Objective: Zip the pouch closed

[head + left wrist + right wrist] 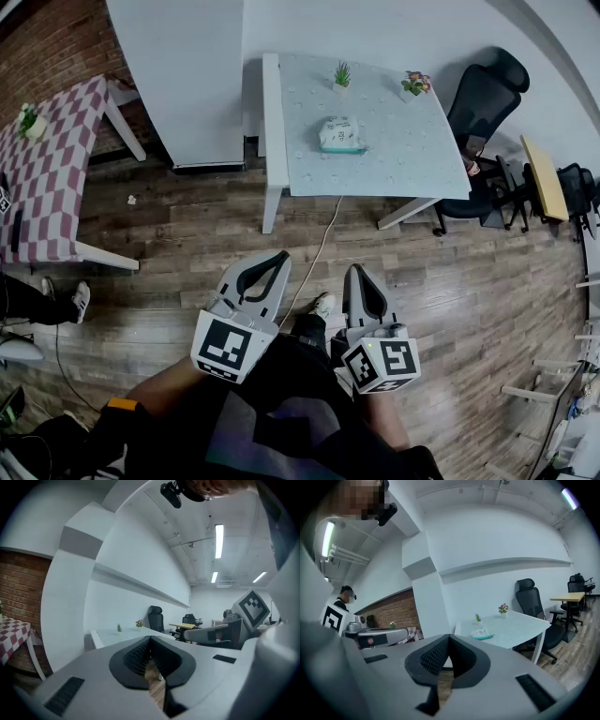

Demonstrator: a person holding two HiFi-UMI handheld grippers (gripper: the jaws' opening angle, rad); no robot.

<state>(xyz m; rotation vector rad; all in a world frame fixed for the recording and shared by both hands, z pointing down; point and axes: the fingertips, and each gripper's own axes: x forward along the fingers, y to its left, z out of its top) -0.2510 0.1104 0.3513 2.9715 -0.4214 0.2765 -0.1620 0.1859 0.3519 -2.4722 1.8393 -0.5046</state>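
The pouch (340, 134), pale with teal trim, lies on the white table (412, 159) across the room, between two small potted plants (342, 74). In the right gripper view the pouch (482, 633) shows far ahead on that table. Both grippers are held low in front of me over the wooden floor, well short of the table. My left gripper (279, 256) has its jaw tips together with nothing between them, and the left gripper view shows the same (150, 638). My right gripper (357, 270) is likewise shut and empty (449, 636).
A checkered table (47, 169) stands at the left and a white pillar (178, 75) behind it. A black office chair (487, 94) and a wooden desk (544, 178) are at the right. A cable (319, 248) runs across the floor. Another person's shoes (75, 300) show at the left.
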